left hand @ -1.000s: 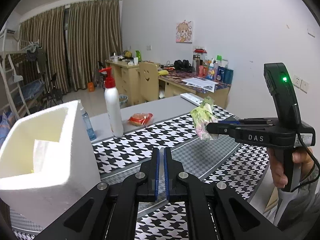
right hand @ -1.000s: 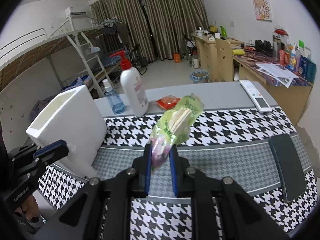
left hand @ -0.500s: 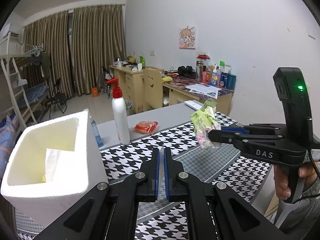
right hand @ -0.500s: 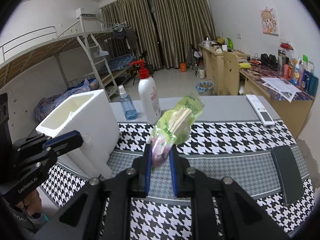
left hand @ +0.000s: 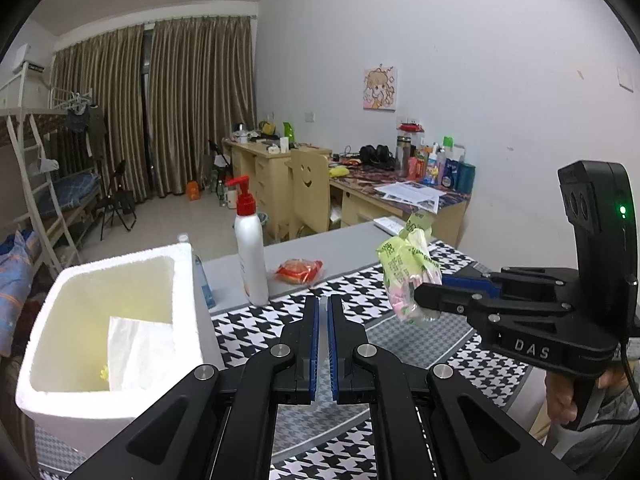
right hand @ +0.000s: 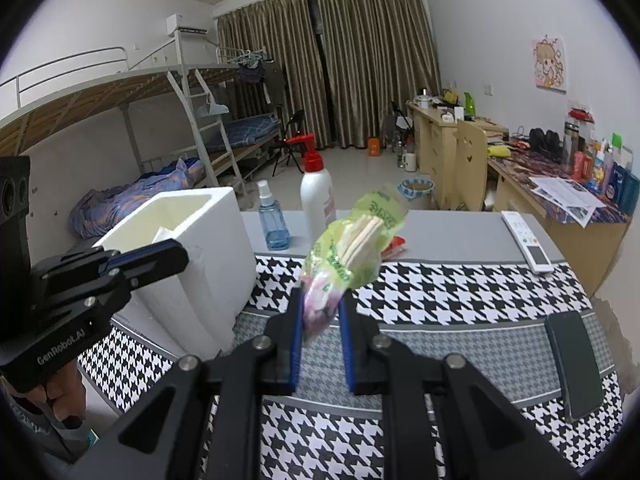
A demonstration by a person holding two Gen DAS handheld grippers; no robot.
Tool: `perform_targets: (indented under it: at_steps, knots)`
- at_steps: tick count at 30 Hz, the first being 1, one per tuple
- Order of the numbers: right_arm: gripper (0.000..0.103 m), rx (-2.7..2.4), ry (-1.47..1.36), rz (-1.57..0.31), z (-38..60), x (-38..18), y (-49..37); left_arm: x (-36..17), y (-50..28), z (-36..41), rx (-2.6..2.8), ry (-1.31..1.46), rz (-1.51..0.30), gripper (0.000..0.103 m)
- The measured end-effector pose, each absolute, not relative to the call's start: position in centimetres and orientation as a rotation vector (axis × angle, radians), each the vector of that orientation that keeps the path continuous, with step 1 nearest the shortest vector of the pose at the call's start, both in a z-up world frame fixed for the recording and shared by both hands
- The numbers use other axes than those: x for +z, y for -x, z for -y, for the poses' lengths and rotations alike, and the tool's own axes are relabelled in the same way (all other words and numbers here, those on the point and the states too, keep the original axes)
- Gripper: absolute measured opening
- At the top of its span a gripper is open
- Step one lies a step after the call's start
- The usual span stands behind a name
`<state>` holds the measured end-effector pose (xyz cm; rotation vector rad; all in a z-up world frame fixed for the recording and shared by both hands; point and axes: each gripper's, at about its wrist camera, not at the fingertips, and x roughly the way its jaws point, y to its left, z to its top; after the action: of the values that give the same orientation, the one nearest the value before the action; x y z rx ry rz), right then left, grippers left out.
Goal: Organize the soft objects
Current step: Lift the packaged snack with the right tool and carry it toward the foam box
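Your right gripper (right hand: pixel 320 320) squeezes the bottom end of one green snack bag (right hand: pixel 352 240), so the bag stands up in the air above the checked cloth (right hand: pixel 460 300). You hold it high like that, I think, so it can pass over the wall of the white foam box (left hand: pixel 120 264) and drop in. Your left gripper (left hand: pixel 323 344) has its two blue pads almost touching and holds nothing; it waits near the box.

Count with me: one foam box, with one white paper sheet (left hand: pixel 140 352) inside. One red snack pack (left hand: pixel 298 270) lies on the table, and it may go next. Two bottles stand behind the box: one pump bottle (right hand: pixel 318 196) and one small blue spray bottle (right hand: pixel 272 220). One remote (right hand: pixel 526 240) and one dark phone (right hand: pixel 574 364) lie to the right.
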<state>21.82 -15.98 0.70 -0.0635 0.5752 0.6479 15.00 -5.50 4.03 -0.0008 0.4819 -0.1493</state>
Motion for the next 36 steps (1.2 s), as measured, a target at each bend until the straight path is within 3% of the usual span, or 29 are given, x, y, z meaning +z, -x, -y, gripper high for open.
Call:
perform_targets:
  at_steps: [36]
  knots:
    - [0.02, 0.723, 0.114, -0.46, 12.7, 4.8, -20.1, 10.4, -14.1, 3.0, -0.086, 0.0, -0.343, 0.004]
